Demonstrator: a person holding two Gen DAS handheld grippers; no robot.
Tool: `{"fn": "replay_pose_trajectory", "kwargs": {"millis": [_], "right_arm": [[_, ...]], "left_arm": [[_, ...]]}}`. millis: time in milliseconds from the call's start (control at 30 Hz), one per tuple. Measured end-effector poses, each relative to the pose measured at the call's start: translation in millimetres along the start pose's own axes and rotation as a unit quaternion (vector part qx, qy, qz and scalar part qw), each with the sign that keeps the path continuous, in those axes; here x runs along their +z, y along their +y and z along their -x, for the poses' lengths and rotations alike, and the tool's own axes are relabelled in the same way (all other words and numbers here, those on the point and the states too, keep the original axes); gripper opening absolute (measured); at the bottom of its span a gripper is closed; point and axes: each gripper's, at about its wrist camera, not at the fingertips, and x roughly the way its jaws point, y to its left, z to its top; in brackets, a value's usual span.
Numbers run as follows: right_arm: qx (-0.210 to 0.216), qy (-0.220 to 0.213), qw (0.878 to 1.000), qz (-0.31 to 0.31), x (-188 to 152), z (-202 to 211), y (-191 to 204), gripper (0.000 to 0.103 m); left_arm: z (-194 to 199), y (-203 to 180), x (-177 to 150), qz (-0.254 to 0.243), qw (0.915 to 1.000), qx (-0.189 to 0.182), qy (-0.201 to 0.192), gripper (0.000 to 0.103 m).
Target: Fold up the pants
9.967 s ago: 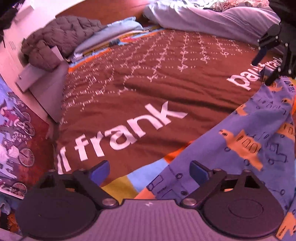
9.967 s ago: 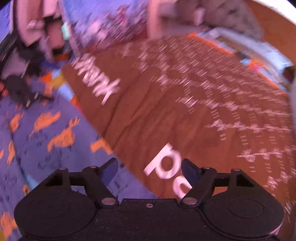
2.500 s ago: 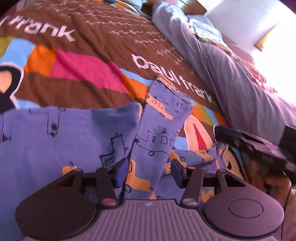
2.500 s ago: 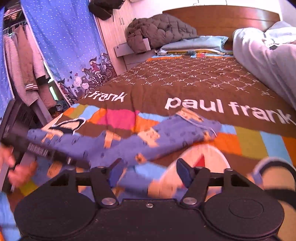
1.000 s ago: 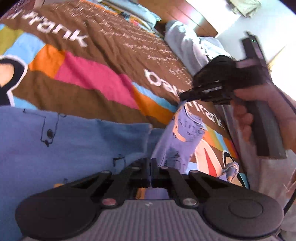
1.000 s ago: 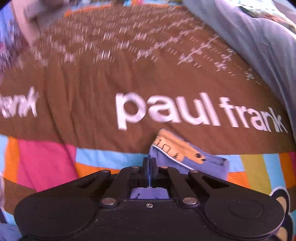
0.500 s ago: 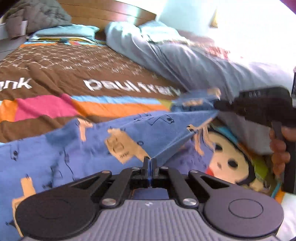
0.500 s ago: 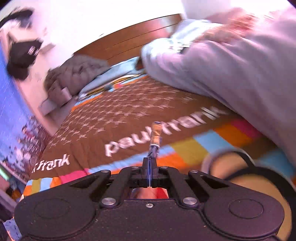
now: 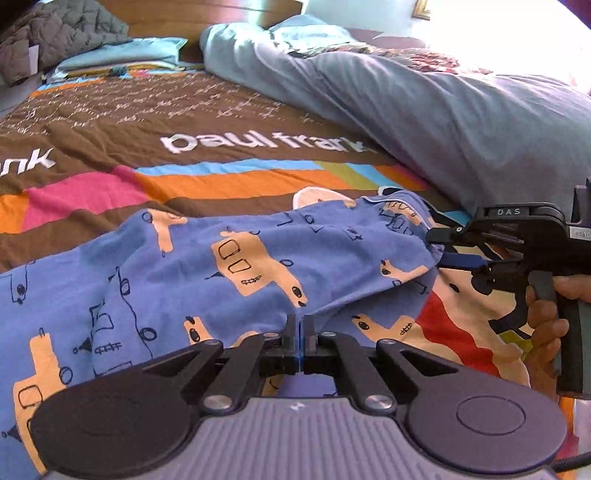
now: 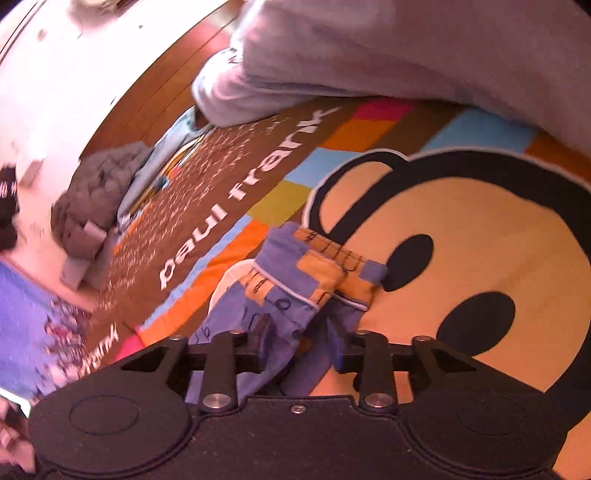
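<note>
Blue pants [image 9: 207, 280] with orange prints lie spread over the bedspread [image 9: 229, 184]. My left gripper [image 9: 300, 343] is shut, pinching a fold of the pants at its tips. At the right of the left wrist view, a hand [image 9: 546, 321] holds my right gripper [image 9: 437, 247] at the end of the folded-over leg. In the right wrist view the leg's hem [image 10: 314, 277] lies on the monkey face print, and the cloth runs loosely between the parted fingers [image 10: 258, 339] of my right gripper [image 10: 299, 343], whose jaws are opening.
A bulky grey duvet [image 9: 443, 103] is heaped along the bed's right side. By the wooden headboard [image 9: 207, 14] are a light blue pillow [image 9: 122, 55] and a quilted grey jacket [image 9: 55, 29]. White "paul frank" lettering [image 9: 258, 142] crosses the brown bedspread.
My right gripper carried the leg's hem from near the lettering over to the monkey face, then parted its jaws. My left gripper stayed shut on the pants while its view rolled level.
</note>
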Motion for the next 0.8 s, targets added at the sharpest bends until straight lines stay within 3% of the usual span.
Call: {"fn": "replay_pose_trajectory", "kwargs": {"millis": [100,133,167,200,400,667,800], "right_arm": [[0.013,-0.006,0.999,-0.036,5.8,-8.5,-8.3,0.040],[0.020,-0.008,0.999,-0.048,9.4,-10.3,-10.8,0.033],[0.028,-0.012,0.998,-0.058,13.8,-12.6,-11.5,0.010],[0.031,-0.022,0.998,-0.054,18.7,-12.6,-9.1,0.005],[0.052,-0.058,0.995,0.063,39.4,21.2,23.2,0.004],[-0.001,-0.009,0.998,0.068,22.1,11.4,-23.5,0.004],[-0.005,0.023,0.996,0.082,17.2,0.8,-33.3,0.008]], "left_arm": [[2.9,-7.3,3.2,-0.011,0.9998,0.014,0.004,0.000],[3.1,-10.7,5.2,-0.019,0.9996,0.021,0.007,0.000],[4.8,-14.1,7.3,-0.026,0.9992,0.027,0.009,0.000],[7.5,-17.6,9.5,-0.033,0.9989,0.031,0.008,0.000],[27.0,-38.2,14.2,-0.082,0.9961,0.033,0.005,0.000],[-1.0,-58.7,-3.4,-0.121,0.9890,0.047,0.072,0.000],[-3.6,-57.8,10.4,-0.132,0.9872,0.027,0.084,0.001]]}}
